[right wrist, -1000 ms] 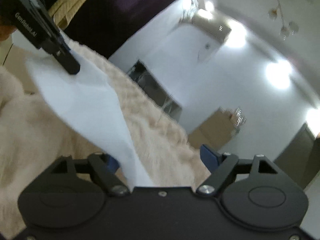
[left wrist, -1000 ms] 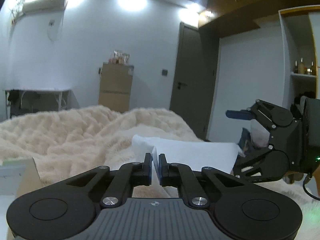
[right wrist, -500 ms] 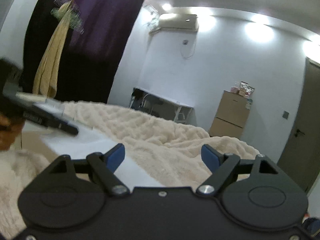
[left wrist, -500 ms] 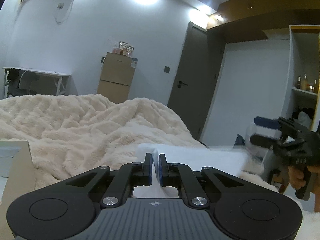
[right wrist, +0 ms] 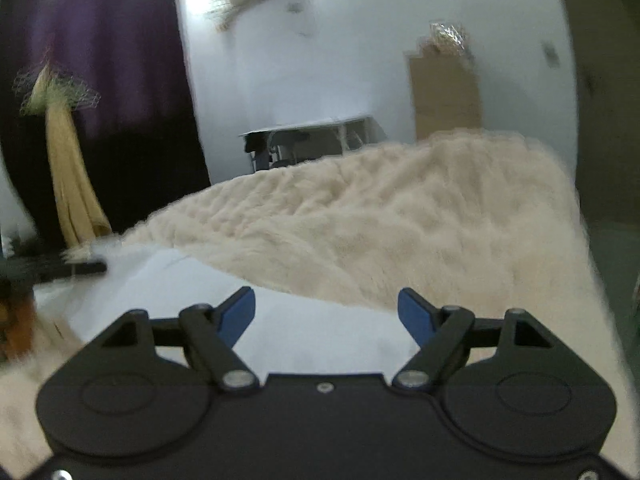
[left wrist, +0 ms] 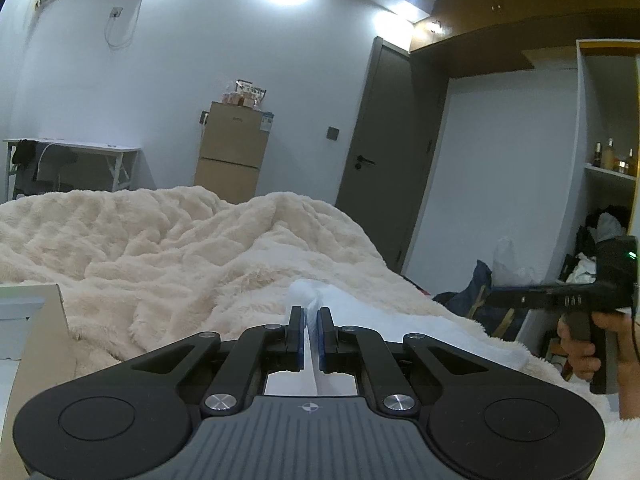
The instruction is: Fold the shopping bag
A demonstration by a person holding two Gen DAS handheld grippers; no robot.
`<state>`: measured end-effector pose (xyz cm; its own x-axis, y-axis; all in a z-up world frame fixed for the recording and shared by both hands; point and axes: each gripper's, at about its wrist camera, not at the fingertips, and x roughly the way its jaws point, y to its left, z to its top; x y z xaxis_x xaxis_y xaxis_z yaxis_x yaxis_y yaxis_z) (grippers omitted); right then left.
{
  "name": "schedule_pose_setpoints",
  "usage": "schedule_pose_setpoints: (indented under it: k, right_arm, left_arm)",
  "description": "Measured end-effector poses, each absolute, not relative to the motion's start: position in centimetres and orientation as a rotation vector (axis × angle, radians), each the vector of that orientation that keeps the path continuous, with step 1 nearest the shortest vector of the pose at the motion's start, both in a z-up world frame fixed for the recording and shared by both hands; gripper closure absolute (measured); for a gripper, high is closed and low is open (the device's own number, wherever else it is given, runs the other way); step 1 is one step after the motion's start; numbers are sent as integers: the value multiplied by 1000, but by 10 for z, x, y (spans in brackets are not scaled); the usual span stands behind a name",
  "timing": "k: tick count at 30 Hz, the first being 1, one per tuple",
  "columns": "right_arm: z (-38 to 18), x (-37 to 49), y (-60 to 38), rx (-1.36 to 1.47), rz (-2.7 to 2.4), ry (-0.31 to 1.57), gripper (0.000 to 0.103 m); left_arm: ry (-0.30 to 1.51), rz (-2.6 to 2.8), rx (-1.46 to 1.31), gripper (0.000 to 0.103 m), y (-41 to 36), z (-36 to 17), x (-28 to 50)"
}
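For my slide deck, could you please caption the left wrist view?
Left gripper shut on the white bag atop the blanket, right gripper alongside.

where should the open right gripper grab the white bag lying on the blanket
Take the free end of the white bag nearest the right gripper, coming in low along the blanket. It lies flat there, and the left gripper already pinches the opposite end.

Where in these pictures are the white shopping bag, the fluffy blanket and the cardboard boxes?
shopping bag (right wrist: 320, 344), right wrist view, flat white middle.
blanket (left wrist: 140, 248), left wrist view, rumpled cream top.
cardboard boxes (left wrist: 232, 148), left wrist view, upper box front.
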<state>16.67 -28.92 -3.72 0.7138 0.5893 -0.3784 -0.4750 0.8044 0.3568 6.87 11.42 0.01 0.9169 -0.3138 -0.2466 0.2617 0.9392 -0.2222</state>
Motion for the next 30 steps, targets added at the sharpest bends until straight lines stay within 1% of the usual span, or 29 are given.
schedule_pose_setpoints:
  k: [3,4,6,7,9,10,11,12,13,14,15,18,23,25,26,27,28,29,30]
  right_arm:
    - [-56,184,-311,334,589,592,26]
    - [-61,187,-312,326,573,601,26]
    - [-73,193,-315,307,532,627,26]
    - [-80,198,-316,309,527,645,27]
    - [-88,206,-314,338,578,670,30]
    - [-90,210,-311,349,603,678,31]
    - [-89,213,-304,334,623,672,43]
    - [-88,216,-294,307,639,658,65]
    - [-86,218,-285,280,656,644,78]
    - [-82,218,-275,240,675,612,95]
    - [-77,215,-265,194,696,570,100]
    - [-49,203,-230,13,720,423,101]
    - [5,190,-192,-169,750,200,101]
    - [29,180,-177,-261,748,-3,100]
    - [35,180,-169,-322,688,-61,92]
    - [37,184,-159,-388,595,-87,73]
    - [38,188,-151,-441,502,-91,46]
    - [35,196,-144,-483,399,-73,36]
    - [32,203,-142,-506,331,-52,31]
  left_arm:
    - [300,-310,-214,96,119,-1,72]
    - [305,-316,-229,92,122,-2,74]
    - [322,-329,-260,76,128,-5,80]
    - [334,-335,-276,62,131,-7,83]
    - [375,-346,-311,55,135,-15,93]
    - [394,-352,-329,55,137,-19,97]
    - [412,-358,-344,57,138,-23,101]
    - [424,-369,-352,62,138,-25,103]
    - [435,-379,-360,79,138,-28,105]
    - [443,-388,-364,94,138,-30,106]
    - [435,-390,-354,96,137,-29,105]
    - [407,-389,-326,99,136,-26,100]
    - [316,-351,-253,99,134,-10,82]
    - [298,-357,-244,99,132,-5,78]
    - [289,-363,-240,99,131,-3,76]
    - [287,-368,-238,99,131,-1,74]
    - [286,-374,-235,99,129,-1,74]
    - [286,-378,-236,99,129,0,73]
    - [289,-373,-248,99,132,0,75]
